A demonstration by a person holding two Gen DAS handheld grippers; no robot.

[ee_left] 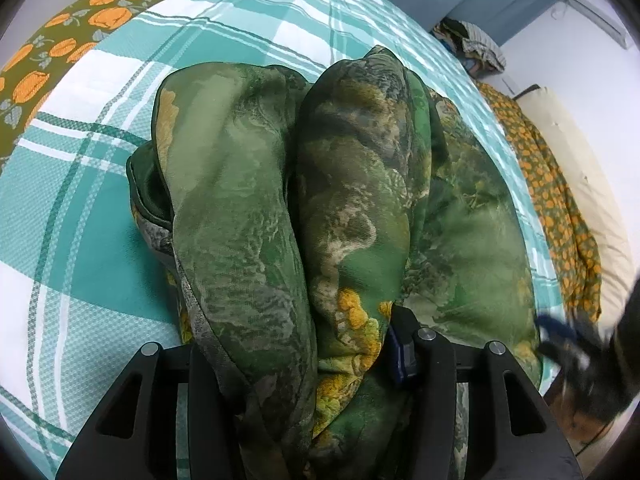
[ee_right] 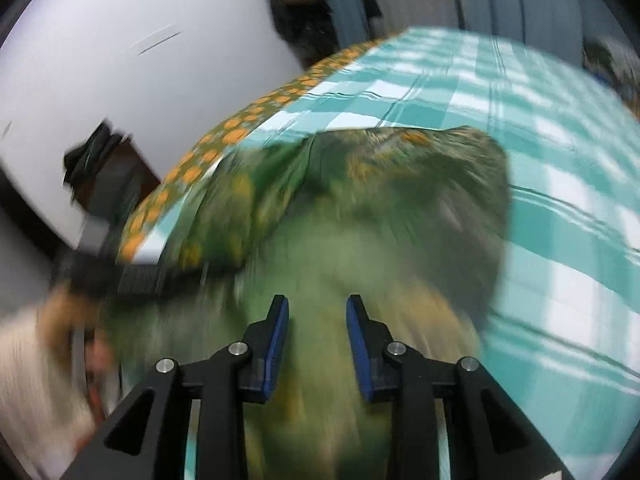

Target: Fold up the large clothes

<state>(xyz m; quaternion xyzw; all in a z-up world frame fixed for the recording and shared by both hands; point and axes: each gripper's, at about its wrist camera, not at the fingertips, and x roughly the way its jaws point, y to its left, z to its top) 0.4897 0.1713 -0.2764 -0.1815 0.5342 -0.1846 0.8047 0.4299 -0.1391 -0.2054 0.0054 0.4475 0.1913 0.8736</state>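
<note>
Left wrist — garment (ee_left: pixel 304 208) between fingers (ee_left: pixel 404 360)

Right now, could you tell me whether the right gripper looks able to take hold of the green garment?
Probably yes: the right gripper is open just above the green garment, with nothing visible in between, though that view is blurred.

Teal plaid bedsheet (ee_left: pixel 80 240) beside orange-flowered cloth (ee_left: pixel 560 216), cream pillow (ee_left: pixel 580 184).
</note>
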